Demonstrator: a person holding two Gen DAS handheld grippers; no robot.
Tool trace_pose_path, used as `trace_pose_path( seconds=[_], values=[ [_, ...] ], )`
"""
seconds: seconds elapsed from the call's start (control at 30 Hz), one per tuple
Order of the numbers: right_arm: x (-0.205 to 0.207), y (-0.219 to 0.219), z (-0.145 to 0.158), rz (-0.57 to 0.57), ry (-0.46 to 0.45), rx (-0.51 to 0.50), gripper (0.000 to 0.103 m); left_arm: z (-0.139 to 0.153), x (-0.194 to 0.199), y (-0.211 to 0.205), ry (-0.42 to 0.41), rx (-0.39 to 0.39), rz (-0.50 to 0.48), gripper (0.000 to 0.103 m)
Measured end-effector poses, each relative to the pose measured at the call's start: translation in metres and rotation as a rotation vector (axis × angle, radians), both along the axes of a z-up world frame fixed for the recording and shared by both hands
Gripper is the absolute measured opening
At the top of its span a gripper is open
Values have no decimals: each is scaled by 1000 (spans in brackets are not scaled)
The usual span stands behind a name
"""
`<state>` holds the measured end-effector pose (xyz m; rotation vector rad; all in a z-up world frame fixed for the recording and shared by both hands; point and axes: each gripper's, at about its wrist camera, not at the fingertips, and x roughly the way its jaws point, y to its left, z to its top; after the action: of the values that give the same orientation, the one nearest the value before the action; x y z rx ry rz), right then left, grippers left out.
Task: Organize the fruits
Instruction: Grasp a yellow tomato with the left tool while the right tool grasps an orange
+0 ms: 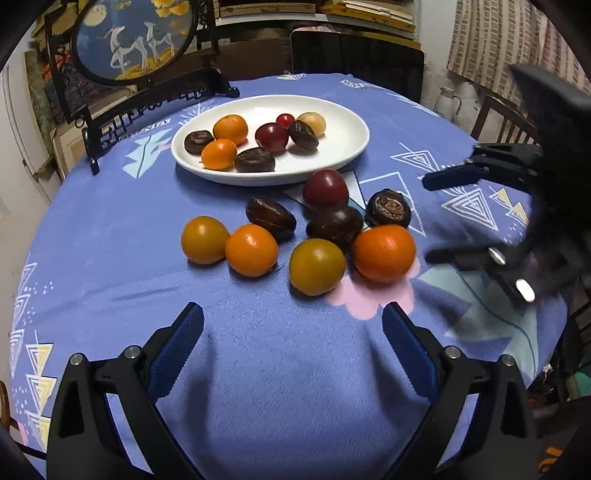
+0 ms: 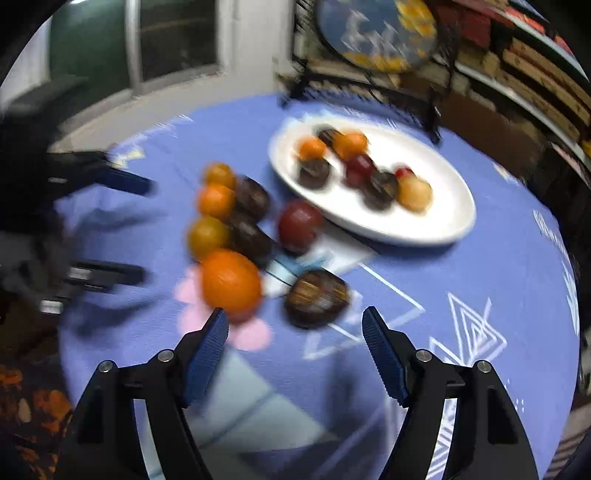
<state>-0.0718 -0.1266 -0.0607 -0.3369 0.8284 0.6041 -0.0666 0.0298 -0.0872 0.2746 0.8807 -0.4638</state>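
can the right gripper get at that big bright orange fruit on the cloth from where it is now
Probably yes. The right gripper is open and empty, and the bright orange fruit lies just past its left fingertip on the tablecloth. Nothing lies between, though a dark brown fruit sits close beside it.

Both tongs — left [image 1: 291, 325], right [image 2: 295, 325] — agape, empty.

Round table [image 1: 110, 280] in blue patterned cloth, cluttered shelves [image 1: 369, 14], window [image 2: 177, 37].

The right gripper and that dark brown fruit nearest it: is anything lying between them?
No. In the right wrist view only bare blue tablecloth lies between the open right gripper and the dark brown fruit.
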Motion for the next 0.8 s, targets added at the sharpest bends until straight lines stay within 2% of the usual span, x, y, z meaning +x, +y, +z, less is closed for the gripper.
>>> trace_pose_path(
  seconds=[0.1, 0.17, 0.27, 0.33, 0.47, 0.6, 0.63, 0.67, 0.77, 0.8],
  values=[
    [-1, 21, -5, 66, 20, -6, 58, 0, 3, 2, 9, -1, 17, 95],
    [4, 31, -9, 97, 56, 8, 56, 0, 1, 4, 4, 11, 25, 95],
    [6, 42, -22, 115, 117, -29, 54, 1, -1, 9, 3, 13, 37, 95],
    [5, 42, -26, 119, 115, 1, 42, 3, 0, 12, 3, 8, 43, 95],
    [2, 32, -17, 79, 74, 26, 41, 4, 3, 7, 10, -16, 37, 95],
    [-1, 2, -9, 12, 68, 43, 41, 2, 4, -11, 24, -54, -1, 95],
    [-1, -9, -8, -23, 72, 53, 41, 0, 5, -18, 34, -62, -7, 89],
    [-1, -18, -8, -45, 81, 68, 41, -3, 7, -23, 46, -63, -8, 70],
    [-3, -34, -12, -88, 86, 74, 42, -16, 23, -32, 119, -48, 51, 47],
    [-3, -36, -14, -91, 89, 76, 42, -16, 29, -31, 118, -60, 78, 45]
  ],
)
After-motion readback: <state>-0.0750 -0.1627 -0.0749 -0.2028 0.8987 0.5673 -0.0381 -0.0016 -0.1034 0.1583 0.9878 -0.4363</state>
